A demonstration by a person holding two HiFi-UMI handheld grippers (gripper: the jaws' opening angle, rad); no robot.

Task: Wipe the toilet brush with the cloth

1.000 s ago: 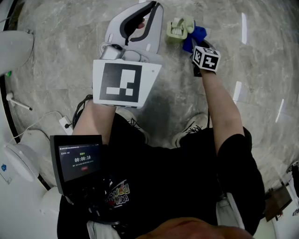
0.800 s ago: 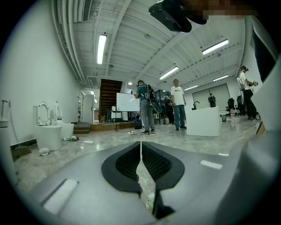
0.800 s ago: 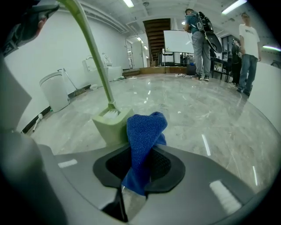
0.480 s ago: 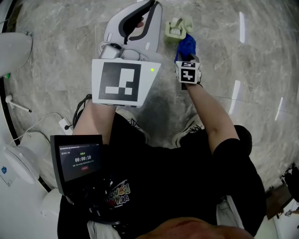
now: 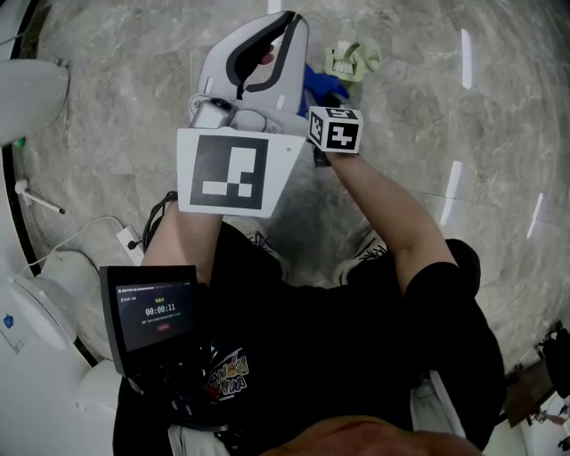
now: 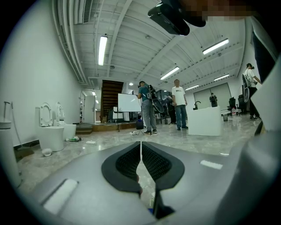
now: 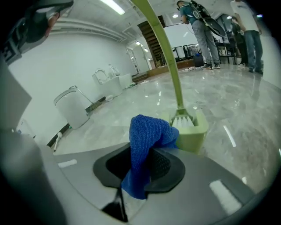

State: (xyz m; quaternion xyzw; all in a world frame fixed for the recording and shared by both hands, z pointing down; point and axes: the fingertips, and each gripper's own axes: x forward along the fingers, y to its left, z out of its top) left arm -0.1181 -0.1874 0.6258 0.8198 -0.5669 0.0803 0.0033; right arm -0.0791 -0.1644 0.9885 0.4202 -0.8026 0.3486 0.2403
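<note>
A pale green toilet brush stands in its green holder (image 5: 350, 61) (image 7: 193, 134) on the marble floor, its bristles (image 7: 184, 119) down in the holder. The thin green handle (image 7: 169, 57) rises out of the top of the right gripper view. My right gripper (image 5: 321, 98) (image 7: 145, 165) is shut on a blue cloth (image 5: 322, 82) (image 7: 149, 132), which hangs just short of the holder. My left gripper (image 5: 280, 22) (image 6: 140, 162) is held high to the left of the holder. Its pads meet with nothing visible between them.
White toilets stand at the left (image 5: 31, 89) (image 5: 36, 303) (image 7: 72, 107). A cable with a power strip (image 5: 134, 240) lies on the floor by the person's feet. A small screen (image 5: 151, 312) hangs at the chest. People (image 6: 147, 110) and a white block (image 6: 204, 121) stand far off.
My right gripper has carried the blue cloth leftward, from the right of the brush holder to beside the left gripper. The left gripper has stayed put.
</note>
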